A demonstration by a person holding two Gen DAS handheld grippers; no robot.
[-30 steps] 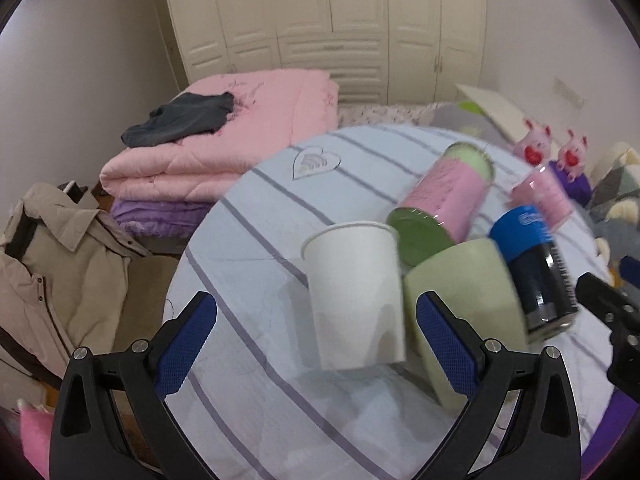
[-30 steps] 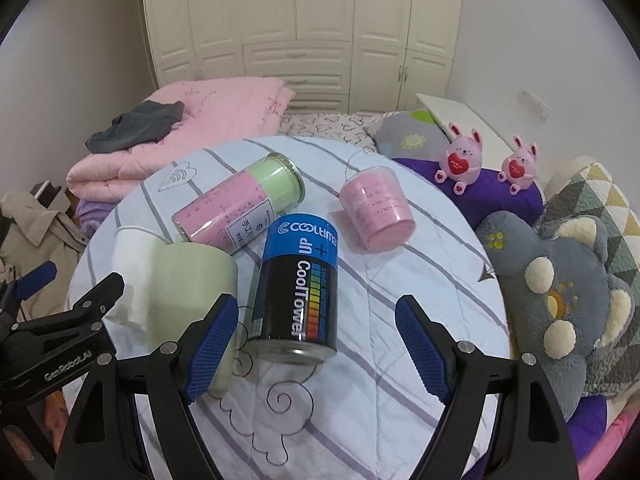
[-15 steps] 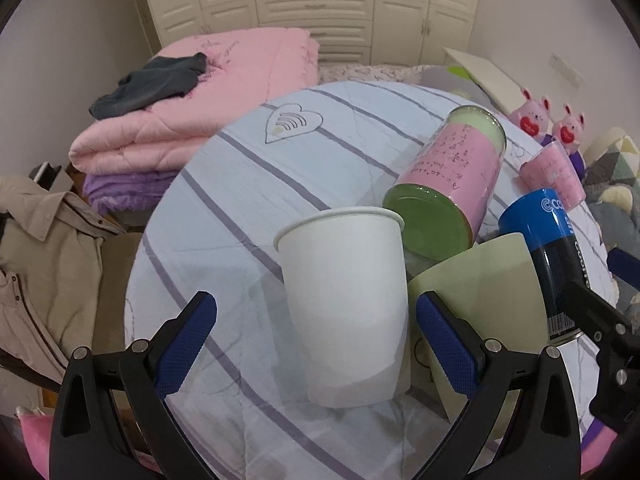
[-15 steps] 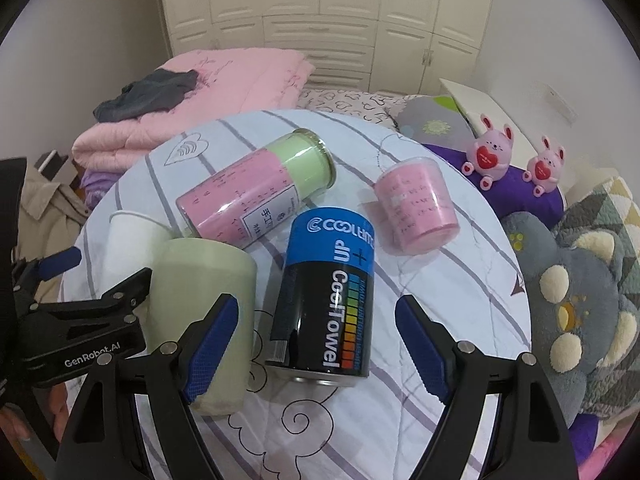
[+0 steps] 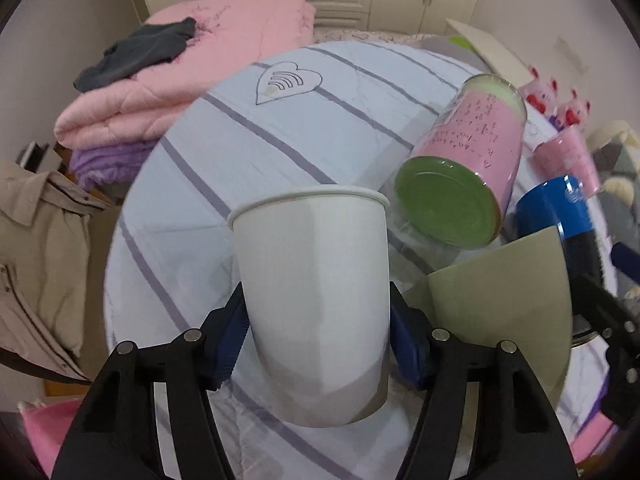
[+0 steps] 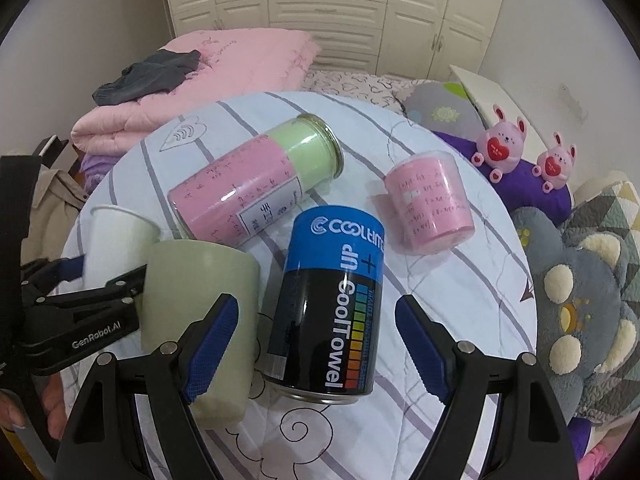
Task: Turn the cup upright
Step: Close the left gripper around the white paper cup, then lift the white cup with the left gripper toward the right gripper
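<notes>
Left wrist view: your left gripper (image 5: 316, 336) jaws clamp the white cup (image 5: 314, 300) lying on the desk (image 5: 320, 120); lifting and righting remain, right gripper (image 6: 316, 344) jaws spread, idle

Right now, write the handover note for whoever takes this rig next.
Left gripper: fingers closed on the lower body of the white paper cup, rim facing up and away.
Right gripper: open, holding nothing, over the CoolTowel can.
Green cup sits between the two, beside the can.
Done: white cup grasped.
Left: set it down standing on the striped cloth, then release.
</notes>
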